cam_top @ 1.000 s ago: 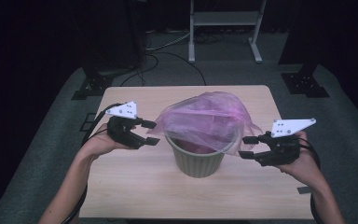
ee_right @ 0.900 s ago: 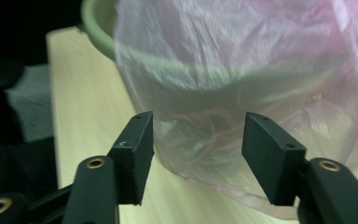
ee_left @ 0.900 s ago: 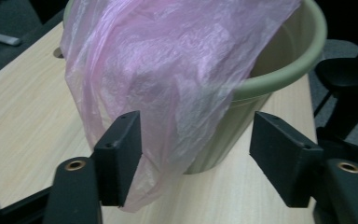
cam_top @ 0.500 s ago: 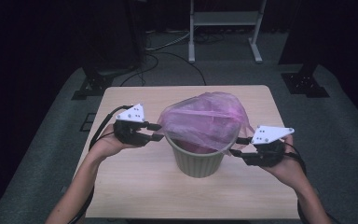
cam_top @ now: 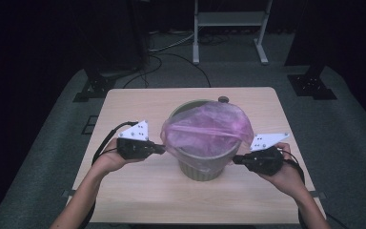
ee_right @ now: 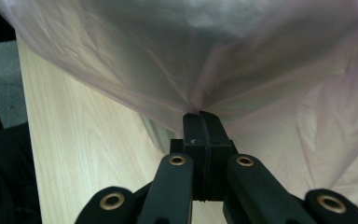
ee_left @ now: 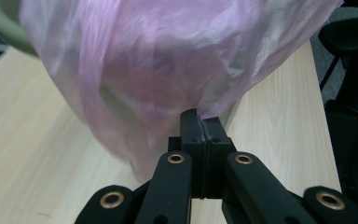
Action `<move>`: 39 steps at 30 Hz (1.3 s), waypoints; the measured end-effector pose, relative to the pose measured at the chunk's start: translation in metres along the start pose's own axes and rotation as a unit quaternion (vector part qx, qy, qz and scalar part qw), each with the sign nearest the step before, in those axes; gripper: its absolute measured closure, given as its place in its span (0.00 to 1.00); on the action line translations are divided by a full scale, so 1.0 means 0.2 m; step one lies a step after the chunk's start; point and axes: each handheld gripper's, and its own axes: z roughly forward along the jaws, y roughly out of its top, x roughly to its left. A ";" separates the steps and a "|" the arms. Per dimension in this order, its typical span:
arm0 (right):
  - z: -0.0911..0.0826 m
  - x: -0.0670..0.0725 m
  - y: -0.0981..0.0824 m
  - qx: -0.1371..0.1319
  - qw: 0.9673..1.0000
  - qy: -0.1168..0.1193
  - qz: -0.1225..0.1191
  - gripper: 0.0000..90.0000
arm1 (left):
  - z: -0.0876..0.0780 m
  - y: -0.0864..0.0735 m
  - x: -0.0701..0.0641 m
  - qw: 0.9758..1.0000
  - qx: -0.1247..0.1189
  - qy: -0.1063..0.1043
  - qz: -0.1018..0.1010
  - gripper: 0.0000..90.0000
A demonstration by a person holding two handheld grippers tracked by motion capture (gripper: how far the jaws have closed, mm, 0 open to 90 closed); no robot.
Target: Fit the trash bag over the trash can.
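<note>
A pink bin bag (cam_top: 206,130) is being fitted over a green bin (cam_top: 205,164) at the middle of the worktop (cam_top: 138,195). The left tool (cam_top: 158,149) is clenched on the film at the bin's left side, the right tool (cam_top: 236,160) on the film at its right; both pairs of jaws have just been closing, and plastic is pinched between each pair. The far rim of the bin is seen uncovered, so the bag is judged only partly seated.

Risk from here: the film is thin and stretched, so a hard pull down could tear it at the pinch points. An uneven pull could slip the bag off the rim or tip the light bin. A shallow bite could let the plastic slide out.

From the high view, the whole layout and the bare back rim are given. In the left tool view (ee_left: 200,119), the pinch itself is shown, with the film gathered to a point at the closed tips; the right tool view (ee_right: 200,116) shows the same, with taut creases fanning outward.
</note>
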 end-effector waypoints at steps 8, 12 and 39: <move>0.09 -0.03 -0.10 0.034 0.999 0.012 0.024 1.00 | 0.11 -0.14 0.00 0.999 0.013 -0.013 -0.028 1.00; 0.13 -0.05 -0.14 0.049 0.998 0.009 0.034 1.00 | 0.15 -0.20 0.01 0.999 0.017 -0.012 -0.044 1.00; -0.31 0.24 -0.04 -0.068 0.996 0.023 -0.043 0.68 | -0.23 -0.15 -0.13 0.999 -0.020 0.011 -0.039 0.48</move>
